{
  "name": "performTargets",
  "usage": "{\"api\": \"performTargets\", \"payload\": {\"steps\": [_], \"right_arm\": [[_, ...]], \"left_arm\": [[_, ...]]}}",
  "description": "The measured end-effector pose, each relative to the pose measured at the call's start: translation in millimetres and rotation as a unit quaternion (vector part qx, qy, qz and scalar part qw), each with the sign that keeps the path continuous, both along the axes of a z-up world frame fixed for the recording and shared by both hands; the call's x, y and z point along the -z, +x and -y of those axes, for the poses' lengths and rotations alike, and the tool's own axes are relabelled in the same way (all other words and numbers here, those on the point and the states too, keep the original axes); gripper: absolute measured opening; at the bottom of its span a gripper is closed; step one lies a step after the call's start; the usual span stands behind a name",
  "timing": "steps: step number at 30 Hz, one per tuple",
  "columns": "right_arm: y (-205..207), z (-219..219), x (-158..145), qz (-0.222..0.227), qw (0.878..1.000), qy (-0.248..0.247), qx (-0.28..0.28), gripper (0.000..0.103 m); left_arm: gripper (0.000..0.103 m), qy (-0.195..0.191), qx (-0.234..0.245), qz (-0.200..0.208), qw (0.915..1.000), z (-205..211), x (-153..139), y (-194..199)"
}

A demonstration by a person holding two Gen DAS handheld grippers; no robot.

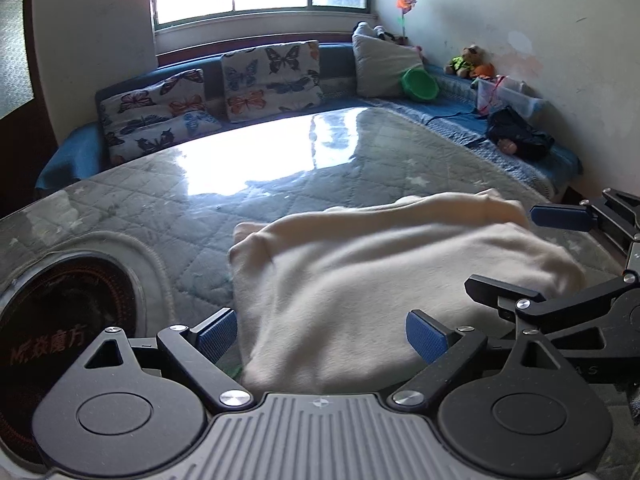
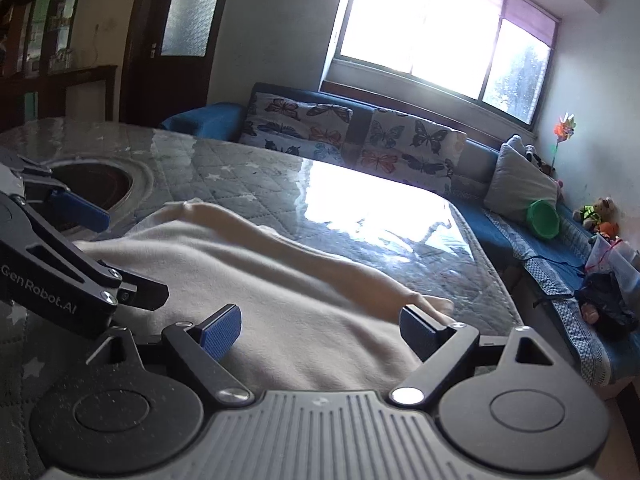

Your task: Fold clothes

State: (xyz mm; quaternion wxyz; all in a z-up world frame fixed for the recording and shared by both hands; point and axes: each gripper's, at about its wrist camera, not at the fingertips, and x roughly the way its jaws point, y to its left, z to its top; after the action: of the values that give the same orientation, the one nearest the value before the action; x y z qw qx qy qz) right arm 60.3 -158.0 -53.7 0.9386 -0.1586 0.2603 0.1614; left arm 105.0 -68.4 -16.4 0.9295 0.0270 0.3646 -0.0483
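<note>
Landmark: cream fleece garment (image 1: 380, 280), lying bunched on the glass-topped surface (image 1: 200, 200) over a quilted cover, nearer the front edge.

Left of the garment: round dark inset (image 1: 68, 312) in the surface, apart from the cloth. Left gripper (image 1: 326, 336) sits low at the garment's near edge, jaws released, wide apart, cloth between the blue pads but not pinched. Garment has a doubled-over layer along its far side with a raised ridge, the left corner lumpy; which garment it is cannot be told.

Right of that: right gripper (image 2: 320, 332) at the garment's near right part, jaws also released and spread, nothing held. A long rolled band, maybe a sleeve (image 2: 340, 276), runs along the far edge toward its right tip.

Step, as a judgement: between folds or after a release; partly folded look fits either mid-fold or near done. Any further grasp would call for clamping a single edge layer cleanly, both sides level, since fleece is thick and slides on glass.

Behind the garment: blue sofa (image 1: 460, 116) with butterfly cushions (image 1: 272, 76).
</note>
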Motion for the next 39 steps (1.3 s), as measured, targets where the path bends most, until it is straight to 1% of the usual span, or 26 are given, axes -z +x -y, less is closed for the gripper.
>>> {"api": "performTargets", "payload": {"steps": [5,7,13,20,26,31,39], "right_arm": [[-6.9,-7.3,10.8,-0.011,1.000,-0.010,-0.015,0.088],[-10.2,-7.4,12.3,-0.009,1.000,-0.016,-0.017,0.088],[-16.8,-4.5,18.1,-0.017,1.000,-0.011,-0.017,0.088],[-19.4,3.4,21.2,-0.026,1.000,0.013,-0.008,0.088],[-23.5,4.7,21.8,-0.026,1.000,0.014,-0.007,0.088],[-25.9,6.0,22.5,-0.028,0.999,0.018,-0.005,0.089],[-29.0,6.8,22.0,-0.029,0.999,0.020,-0.002,0.089]], "left_arm": [[0.093,-0.006,0.001,-0.007,1.0000,-7.7,7.4,-5.5],[0.093,-0.010,0.002,-0.007,0.9999,-8.4,8.6,-7.1],[0.095,-0.018,0.001,-0.011,0.9998,-10.6,13.3,-9.8],[0.096,-0.024,-0.002,-0.013,0.9996,-11.0,15.5,-12.0],[0.096,-0.025,-0.003,-0.010,0.9996,-13.4,12.8,-13.5],[0.096,-0.031,-0.015,-0.004,0.9994,-20.2,8.0,-18.3],[0.096,-0.051,-0.055,-0.005,0.9972,-41.3,8.4,-21.9]]}}
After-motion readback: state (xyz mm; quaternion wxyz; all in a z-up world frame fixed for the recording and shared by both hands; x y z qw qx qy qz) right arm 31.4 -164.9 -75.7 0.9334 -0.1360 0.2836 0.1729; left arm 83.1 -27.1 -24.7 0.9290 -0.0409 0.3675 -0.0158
